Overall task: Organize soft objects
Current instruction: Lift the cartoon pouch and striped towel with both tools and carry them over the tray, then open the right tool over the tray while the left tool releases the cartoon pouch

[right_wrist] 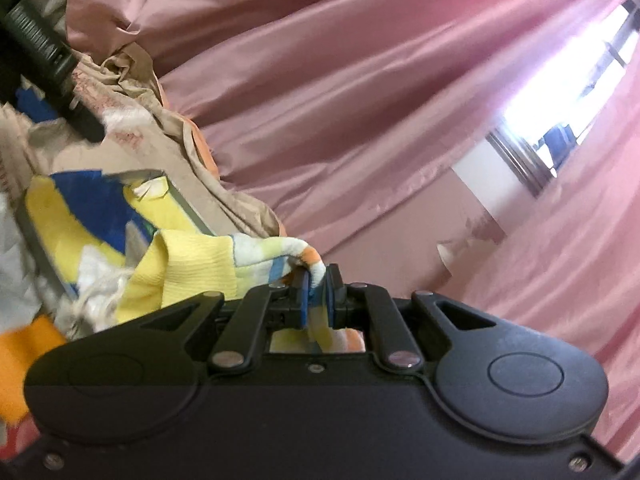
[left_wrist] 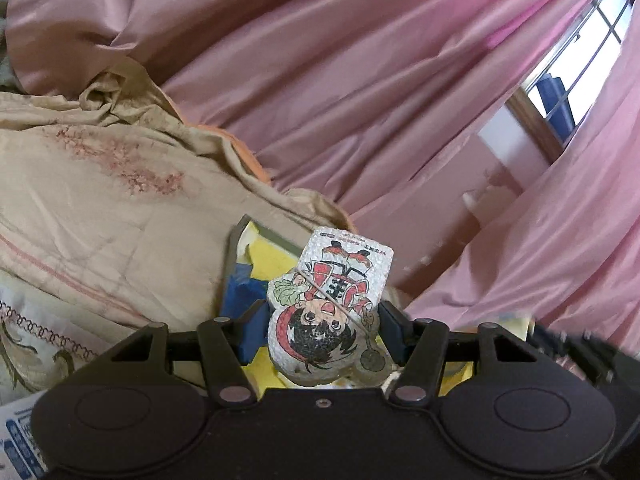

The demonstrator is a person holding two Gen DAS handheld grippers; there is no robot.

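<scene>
My left gripper (left_wrist: 322,322) is shut on a flat foam cutout of a cartoon boy (left_wrist: 332,300), printed in red, black and white and held upside down between the blue pads. My right gripper (right_wrist: 318,300) is shut on a striped cloth (right_wrist: 256,258), yellow with white, blue and orange bands, which drapes off to the left. Beneath both lies a box with a grey rim (right_wrist: 188,204) that holds yellow and blue soft pieces (right_wrist: 92,208); it also shows in the left wrist view (left_wrist: 264,258).
A beige embroidered quilt (left_wrist: 100,184) is heaped to the left. Pink curtains (left_wrist: 360,80) fill the back, with a window (left_wrist: 576,76) at the right. The other gripper's dark handle (right_wrist: 44,52) crosses the upper left of the right wrist view. An orange object (right_wrist: 24,360) sits low left.
</scene>
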